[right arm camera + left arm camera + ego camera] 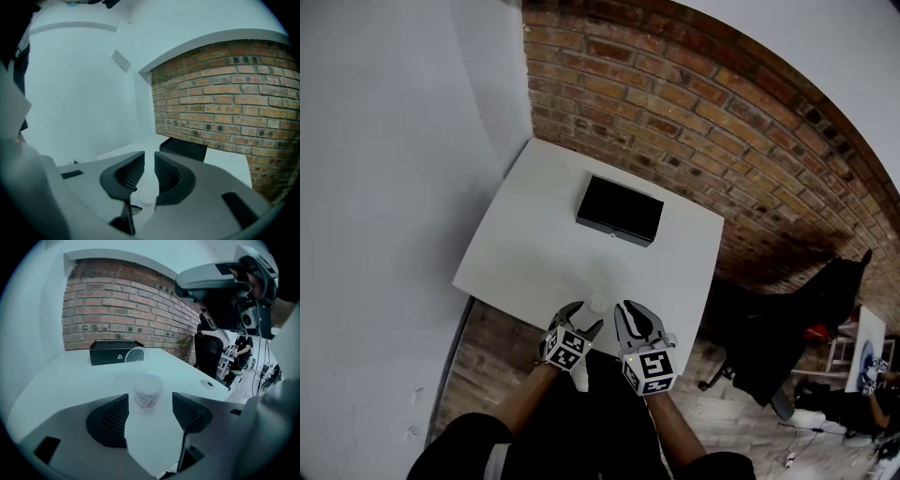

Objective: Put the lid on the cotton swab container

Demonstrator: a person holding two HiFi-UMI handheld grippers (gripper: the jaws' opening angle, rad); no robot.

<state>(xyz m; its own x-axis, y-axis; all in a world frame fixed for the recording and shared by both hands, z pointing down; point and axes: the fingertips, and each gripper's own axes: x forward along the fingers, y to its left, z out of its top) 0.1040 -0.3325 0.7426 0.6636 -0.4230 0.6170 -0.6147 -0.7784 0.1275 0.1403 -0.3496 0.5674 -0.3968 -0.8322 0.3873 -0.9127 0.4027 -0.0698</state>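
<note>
1. Red-brown brick wall (694, 103) fills the upper right of the head view; a plain white wall (384, 141) takes the left side
2. White square-topped table (534, 234) sits in the corner where the two walls meet, at frame centre
3. Black office chair (787, 328) stands off the table's right edge, at right of frame
4. Flat black rectangular box (619, 211) lies on the far half of the table, near the brick wall, well apart from the grippers
5. Left gripper (150, 401), grey with black ribbed pads, at lower centre of the head view: tongs spread wide, pads touching nothing, with bare table showing at either side of the cup
6. Right gripper (150, 161), same make, just right of the left one: tongs drawn narrow with only a slit between the pads, and nothing pinched in that slit
7. Small translucent plastic cotton swab container (598, 303) stands upright at the table's near edge, just ahead of both grippers; in the left gripper view it sits centred between the wide jaws, apart from both. Whether its lid is seated cannot be told
</note>
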